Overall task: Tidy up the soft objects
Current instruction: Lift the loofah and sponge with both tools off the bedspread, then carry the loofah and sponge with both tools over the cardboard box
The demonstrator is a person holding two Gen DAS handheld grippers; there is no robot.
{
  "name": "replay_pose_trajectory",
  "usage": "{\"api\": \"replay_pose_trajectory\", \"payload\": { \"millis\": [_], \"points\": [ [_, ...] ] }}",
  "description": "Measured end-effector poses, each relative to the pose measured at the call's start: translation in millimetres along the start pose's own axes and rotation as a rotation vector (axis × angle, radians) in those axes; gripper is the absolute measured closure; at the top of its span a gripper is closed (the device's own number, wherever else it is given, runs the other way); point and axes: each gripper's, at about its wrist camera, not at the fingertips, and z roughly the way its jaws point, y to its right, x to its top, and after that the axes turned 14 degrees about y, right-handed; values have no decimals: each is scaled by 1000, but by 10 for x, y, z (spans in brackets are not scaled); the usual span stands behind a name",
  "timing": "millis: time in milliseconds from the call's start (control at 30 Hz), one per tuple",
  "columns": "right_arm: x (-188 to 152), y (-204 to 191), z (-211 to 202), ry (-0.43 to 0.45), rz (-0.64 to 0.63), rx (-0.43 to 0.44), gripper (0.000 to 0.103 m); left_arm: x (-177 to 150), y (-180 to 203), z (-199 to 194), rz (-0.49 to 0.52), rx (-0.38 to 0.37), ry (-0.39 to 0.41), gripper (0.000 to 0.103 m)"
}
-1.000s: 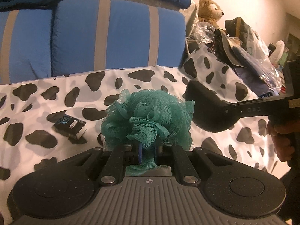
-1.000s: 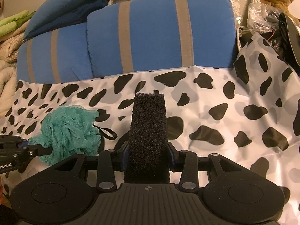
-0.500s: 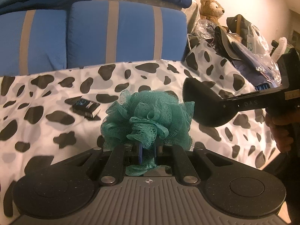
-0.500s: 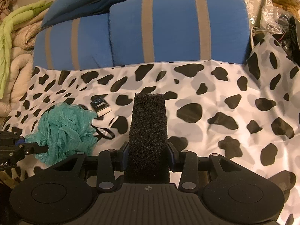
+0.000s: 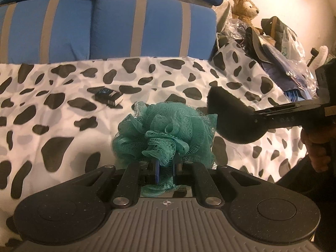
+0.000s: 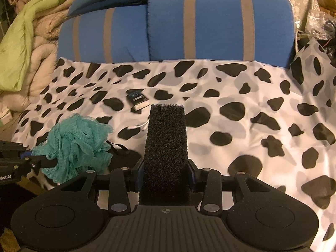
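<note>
We held the teal mesh pouf point(image 5: 166, 134) pinched in our nearly closed left claw point(image 5: 166, 168), above the bed's spotted cover point(image 5: 63, 113) near its front edge. Just beside it, our right claw point(image 6: 166, 174) gripped the black foam sponge point(image 6: 166, 147), jaws partly spread.

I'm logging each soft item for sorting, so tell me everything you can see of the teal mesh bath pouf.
The teal mesh bath pouf is a ruffled ball of gathered netting, light and springy-looking. The left hand-held gripper is shut on its bunched underside and holds it above the cow-print sheet. In the right wrist view a dark cord loop hangs from it. The black foam sponge sits close on its right, contact unclear.
</note>
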Motion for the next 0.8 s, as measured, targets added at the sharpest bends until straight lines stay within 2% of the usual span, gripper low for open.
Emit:
{"api": "replay_pose_trajectory", "payload": {
  "millis": [533,700,800],
  "points": [
    [-348,-375,-427,-53,-38,56,60,-303,218,-475,-47,6,-63,92],
    [-458,-455,-520,-91,-43,66,60,-426,254,-517,-82,9,-142,92],
    [-547,-526,-525,-152,-57,73,60,-501,268,-482,-87,20,-207,92]
  ]
}}
